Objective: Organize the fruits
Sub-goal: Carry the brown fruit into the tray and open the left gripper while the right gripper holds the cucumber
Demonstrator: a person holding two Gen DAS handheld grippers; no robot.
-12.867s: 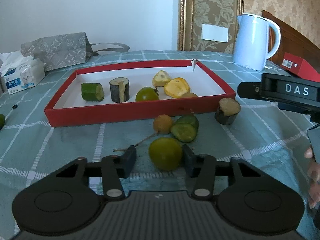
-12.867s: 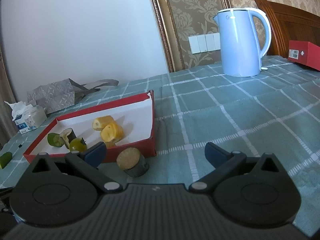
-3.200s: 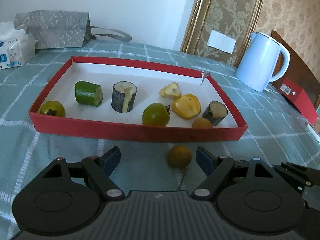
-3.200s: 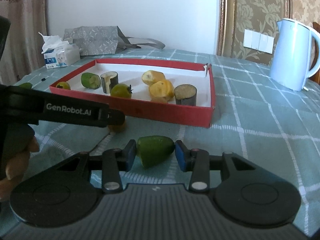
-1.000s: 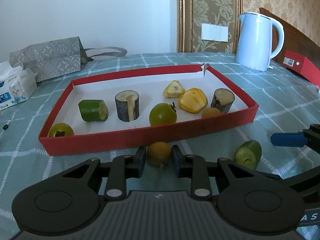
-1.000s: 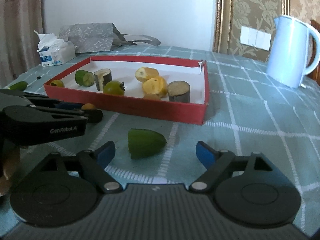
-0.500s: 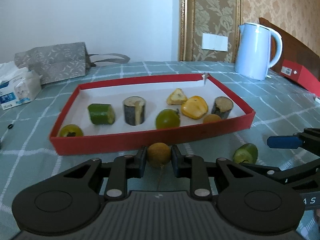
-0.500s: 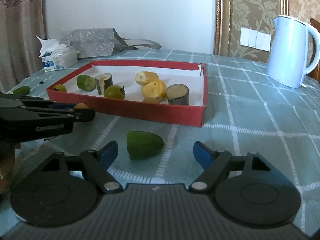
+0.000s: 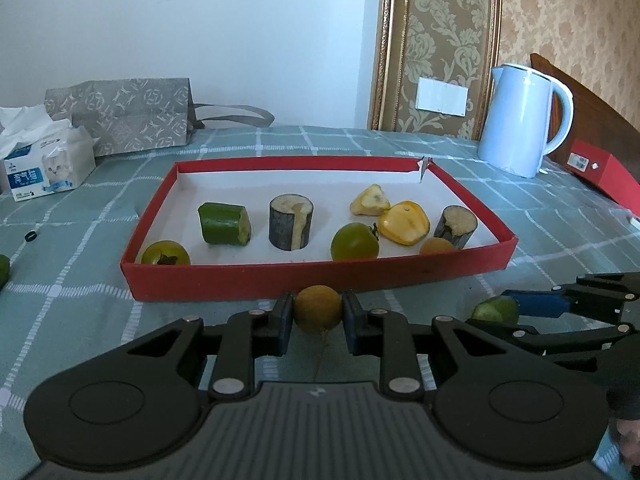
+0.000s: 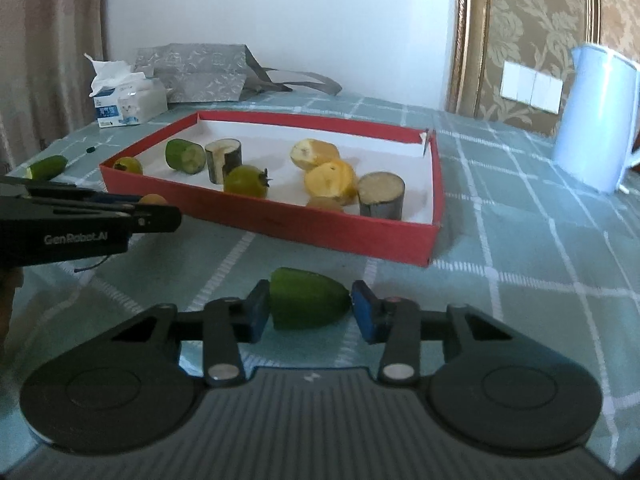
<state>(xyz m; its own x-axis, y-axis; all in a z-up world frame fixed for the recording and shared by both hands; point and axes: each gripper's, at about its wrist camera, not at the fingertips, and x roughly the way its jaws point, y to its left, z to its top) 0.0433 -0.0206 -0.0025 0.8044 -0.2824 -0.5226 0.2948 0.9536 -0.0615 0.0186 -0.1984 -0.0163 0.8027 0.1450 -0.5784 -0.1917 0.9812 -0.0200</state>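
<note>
Left tongs [image 9: 318,322] are clamping the small orange fruit [image 9: 318,309] before the red tray [image 9: 320,280]; right tongs [image 10: 306,312] are closing around the green chunk [image 10: 308,304] on the desk; it's likely soft and slick, so you're squeezing its ends gently.

We see soft daylight and faint shadows; the right view is slightly blurred, and both edges bow.

Red tray [image 9: 320,280]: its near wall is hiding 1 small orange fruit's [image 9: 437,246] base; the kettle [image 10: 600,120], behind it, is running off-frame.
</note>
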